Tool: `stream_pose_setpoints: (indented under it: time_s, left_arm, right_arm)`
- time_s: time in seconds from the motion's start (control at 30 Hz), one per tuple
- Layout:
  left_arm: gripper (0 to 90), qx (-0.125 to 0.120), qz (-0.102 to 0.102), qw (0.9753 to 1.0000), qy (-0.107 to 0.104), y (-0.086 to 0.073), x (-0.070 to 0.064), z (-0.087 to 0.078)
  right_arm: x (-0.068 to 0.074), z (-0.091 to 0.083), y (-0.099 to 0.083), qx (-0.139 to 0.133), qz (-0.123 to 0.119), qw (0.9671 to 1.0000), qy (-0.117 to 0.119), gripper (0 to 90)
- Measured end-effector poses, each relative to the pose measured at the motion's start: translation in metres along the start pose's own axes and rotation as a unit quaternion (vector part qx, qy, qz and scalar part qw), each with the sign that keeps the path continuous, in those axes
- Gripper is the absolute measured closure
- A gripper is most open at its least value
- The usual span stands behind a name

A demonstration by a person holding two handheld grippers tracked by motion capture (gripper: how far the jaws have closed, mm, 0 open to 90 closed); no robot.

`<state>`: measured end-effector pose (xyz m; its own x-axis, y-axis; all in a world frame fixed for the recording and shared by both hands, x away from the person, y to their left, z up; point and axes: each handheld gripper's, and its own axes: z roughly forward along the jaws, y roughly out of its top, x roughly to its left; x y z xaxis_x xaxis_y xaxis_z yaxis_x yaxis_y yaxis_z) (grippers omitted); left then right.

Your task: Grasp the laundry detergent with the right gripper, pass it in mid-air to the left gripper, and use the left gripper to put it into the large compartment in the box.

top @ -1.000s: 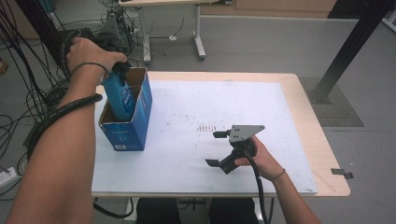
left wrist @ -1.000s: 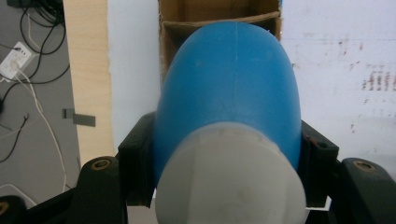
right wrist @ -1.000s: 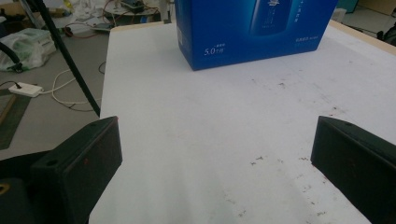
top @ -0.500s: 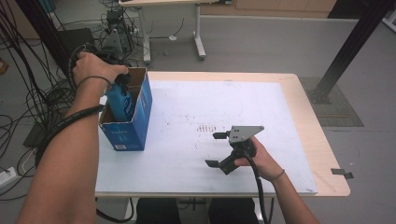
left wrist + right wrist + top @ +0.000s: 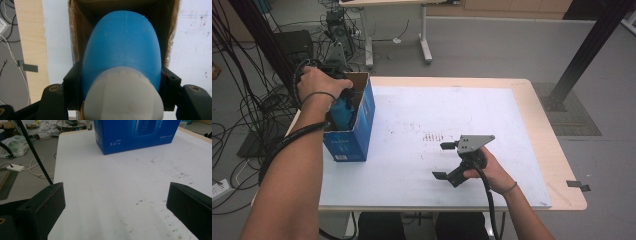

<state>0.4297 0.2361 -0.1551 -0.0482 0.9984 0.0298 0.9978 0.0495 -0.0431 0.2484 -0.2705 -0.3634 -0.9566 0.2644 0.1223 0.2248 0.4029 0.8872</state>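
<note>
Right now your left gripper [image 5: 120, 82] has its fingers [image 5: 72, 87] pinching a blue bottle [image 5: 122, 50] with a white cap [image 5: 122, 97], one finger on each flank just above the cap, and the bottle's body sits down inside the open blue carton [image 5: 354, 125] at about 9 o'clock on the white surface [image 5: 422, 115]. From the right gripper view the carton's side reads "5.0" with small characters beside it that are too fine to make out, plus a line of tiny print farther right. Your right gripper [image 5: 444, 160] rests near 5 o'clock on the surface, well apart from the carton, fingers spread wide with nothing between them.
</note>
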Motion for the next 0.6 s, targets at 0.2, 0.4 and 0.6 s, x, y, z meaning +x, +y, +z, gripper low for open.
stream_pose_setpoints:
  time_s: [0.2, 0.4, 0.6]
  left_arm:
    - [37.3, 0.006, 0.000, 1.0000, -0.002, 0.000, 0.003, 0.012]
    - [37.3, 0.010, 0.000, 0.9999, -0.004, -0.001, 0.003, 0.023]
    - [37.3, 0.015, 0.004, 0.9999, -0.003, 0.000, 0.002, 0.030]
  right_arm:
    - [-0.001, 0.001, 0.000, 0.002, 0.001, 1.0000, 0.001, 2.2]
    - [-0.001, 0.001, -0.001, 0.004, 0.002, 1.0000, 0.000, 2.2]
    - [0.000, 0.004, 0.000, 0.004, 0.002, 1.0000, 0.002, 2.2]
